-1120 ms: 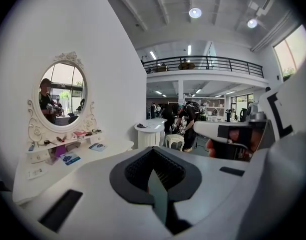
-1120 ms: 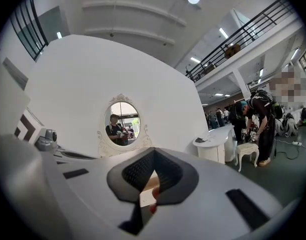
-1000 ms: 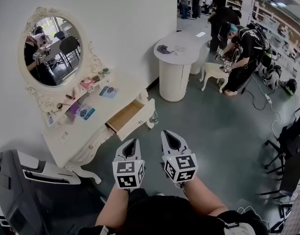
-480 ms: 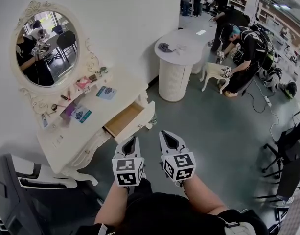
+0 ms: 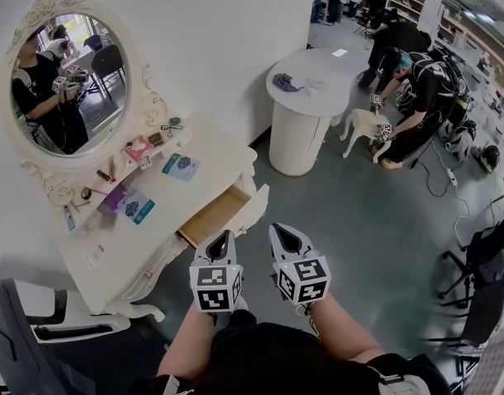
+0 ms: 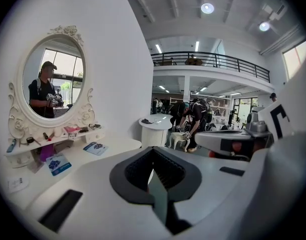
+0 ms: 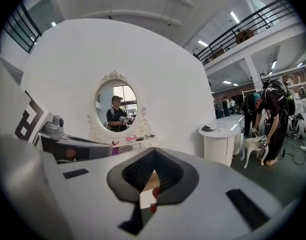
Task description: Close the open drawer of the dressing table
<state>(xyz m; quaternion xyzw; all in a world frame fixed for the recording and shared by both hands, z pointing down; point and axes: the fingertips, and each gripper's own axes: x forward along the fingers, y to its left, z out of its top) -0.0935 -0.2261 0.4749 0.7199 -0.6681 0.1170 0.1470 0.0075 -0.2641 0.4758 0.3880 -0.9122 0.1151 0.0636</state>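
Note:
The white dressing table (image 5: 206, 151) with its oval mirror (image 5: 67, 81) stands against the wall at the left of the head view. Its drawer (image 5: 221, 212) is pulled out, showing the wooden inside. My left gripper (image 5: 226, 235) is shut and empty, its tips just short of the drawer front's near corner. My right gripper (image 5: 277, 230) is beside it to the right, also shut and empty, over the floor. In the left gripper view the gripper (image 6: 153, 152) points past the tabletop (image 6: 108, 146). The right gripper (image 7: 153, 153) faces the mirror (image 7: 118, 115).
Blue cards (image 5: 182, 167) and small cosmetics lie on the tabletop. A round white pedestal table (image 5: 305, 105) stands further right. A person (image 5: 420, 93) bends over a small white thing on the floor. A dark chair (image 5: 21, 336) is at lower left and black chairs (image 5: 486, 303) at right.
Both grippers have moved forward together toward the dressing table, so the open drawer now sits right in front of the left gripper's tips. The drawer itself has not moved.

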